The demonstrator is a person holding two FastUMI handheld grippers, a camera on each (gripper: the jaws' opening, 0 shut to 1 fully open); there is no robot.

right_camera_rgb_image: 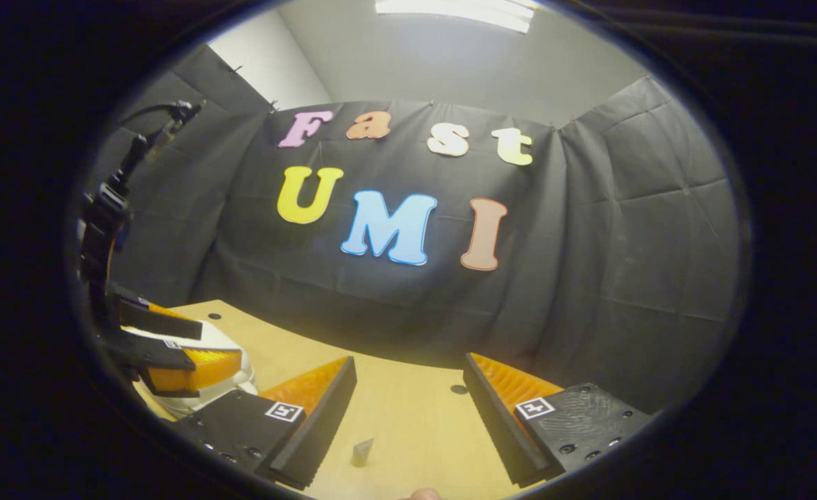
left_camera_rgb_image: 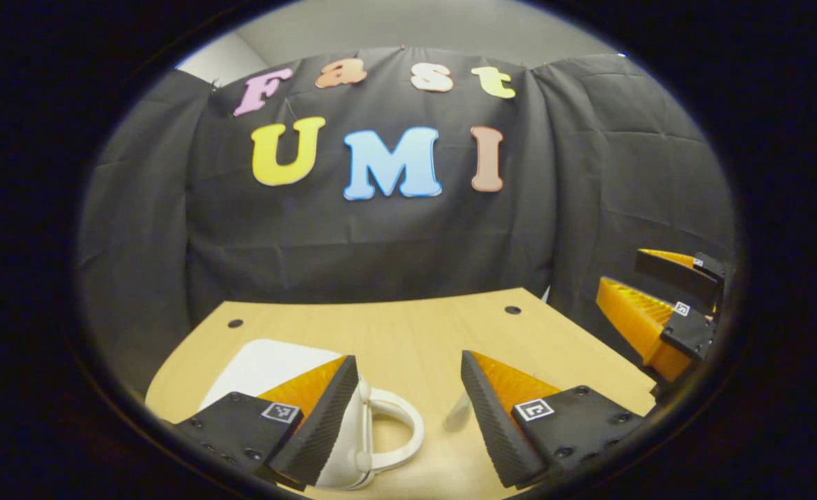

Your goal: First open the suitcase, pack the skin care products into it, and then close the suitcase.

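Left gripper (left_camera_rgb_image: 408, 403): up over the near part of the table, fingers spread wide, nothing between them.
Right gripper (right_camera_rgb_image: 408, 410): also above the table, off to the right of the other one, fingers spread just as wide and holding nothing; from the left gripper view it sits at the far right edge (left_camera_rgb_image: 665, 305), fingers apart there too.
Suitcase (left_camera_rgb_image: 269, 368): white, lying flat and closed on the left half of the table, its looped handle (left_camera_rgb_image: 394, 430) pointing right, just under the left gripper's left finger; whether the finger touches it, I cannot tell.
Suitcase from the right gripper view: a white rounded corner (right_camera_rgb_image: 221, 361) peeking out under the left gripper (right_camera_rgb_image: 165, 347), well to the left.
Skin care product: a small pale tube-like thing (left_camera_rgb_image: 458, 411) lies on the wood right of the handle, close by the left gripper's right finger; blurred, hard to say more.
Small cone-shaped item (right_camera_rgb_image: 361, 451): standing on the table between the right gripper's fingers, touched by neither.
Table (left_camera_rgb_image: 408, 326): light wood, dark holes near the far corners.
Booth wall (right_camera_rgb_image: 588, 264): black cloth behind everything.
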